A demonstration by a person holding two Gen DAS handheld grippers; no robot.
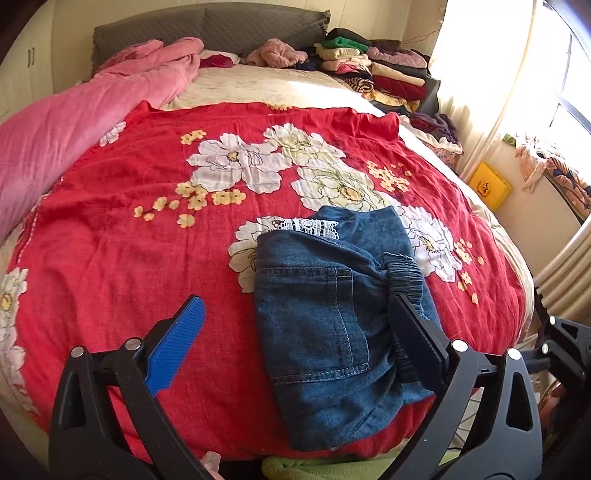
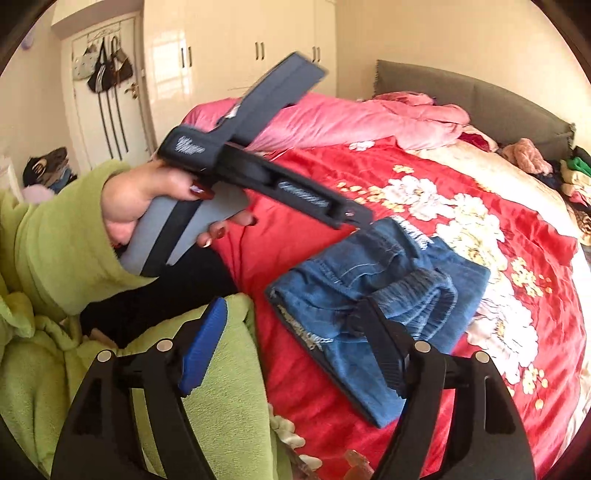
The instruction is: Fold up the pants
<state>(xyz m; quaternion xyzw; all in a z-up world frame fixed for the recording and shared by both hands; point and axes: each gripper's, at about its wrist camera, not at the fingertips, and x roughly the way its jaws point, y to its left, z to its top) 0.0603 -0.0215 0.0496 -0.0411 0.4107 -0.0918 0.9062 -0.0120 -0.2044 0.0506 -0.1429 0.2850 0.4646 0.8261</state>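
Sunlit from a window on the right, the bedroom holds a bed (image 1: 229, 85) spread with a red floral cover (image 1: 129, 229). A pink quilt (image 1: 74, 122) lies bunched along its far left side, and stacks of folded clothes (image 1: 369, 70) sit by the grey headboard (image 1: 207, 29). The pants (image 1: 332, 306), blue denim with an elastic waistband and white lace trim, lie folded into a compact bundle on the cover near the bed's front edge. The left gripper (image 1: 295, 314) hangs over them with its jaws spread wide, nothing pinched between them. In the right wrist view, the right gripper (image 2: 291, 325) likewise stands open above the waistband end. A hand (image 2: 147, 199) in a green sleeve (image 2: 55, 236) holds the left tool's handle.
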